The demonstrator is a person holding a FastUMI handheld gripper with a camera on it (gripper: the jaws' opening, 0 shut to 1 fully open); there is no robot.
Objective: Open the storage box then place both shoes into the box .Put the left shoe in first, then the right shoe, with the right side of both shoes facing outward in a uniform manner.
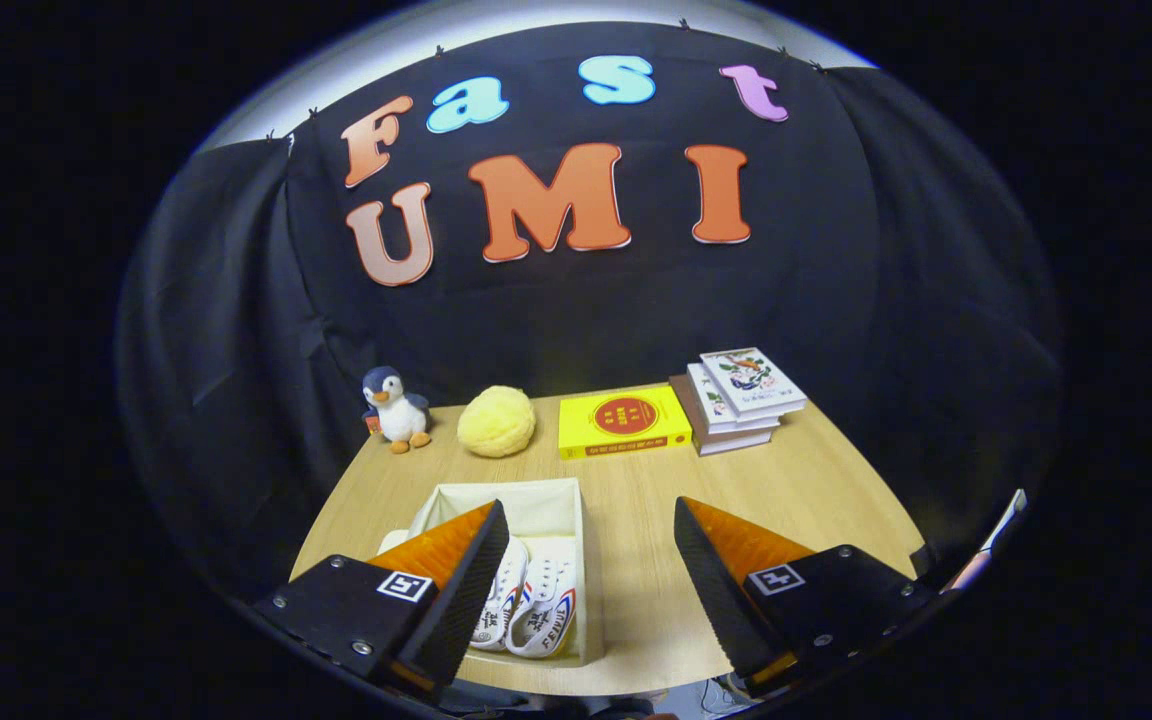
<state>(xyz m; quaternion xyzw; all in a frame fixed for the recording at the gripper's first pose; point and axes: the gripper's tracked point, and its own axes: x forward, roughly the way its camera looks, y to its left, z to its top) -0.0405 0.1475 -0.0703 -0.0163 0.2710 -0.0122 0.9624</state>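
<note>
A cream fabric storage box (548, 497) stands open on the wooden table, below and partly behind my left finger (456, 590). Two white shoes with red and blue stripes lie side by side inside it: one (548, 612) in plain sight, the other (499, 598) partly hidden by the left finger. My gripper (586, 580) hovers above the near part of the table, open wide, with nothing between its orange-and-black fingers. The right finger (726, 580) is over bare table to the right of the box.
Along the back of the table (636, 520) stand a plush penguin (395, 408), a yellow fluffy ball (497, 421), a yellow book (624, 422) and a stack of books (739, 398). Black cloth walls close in behind and at both sides.
</note>
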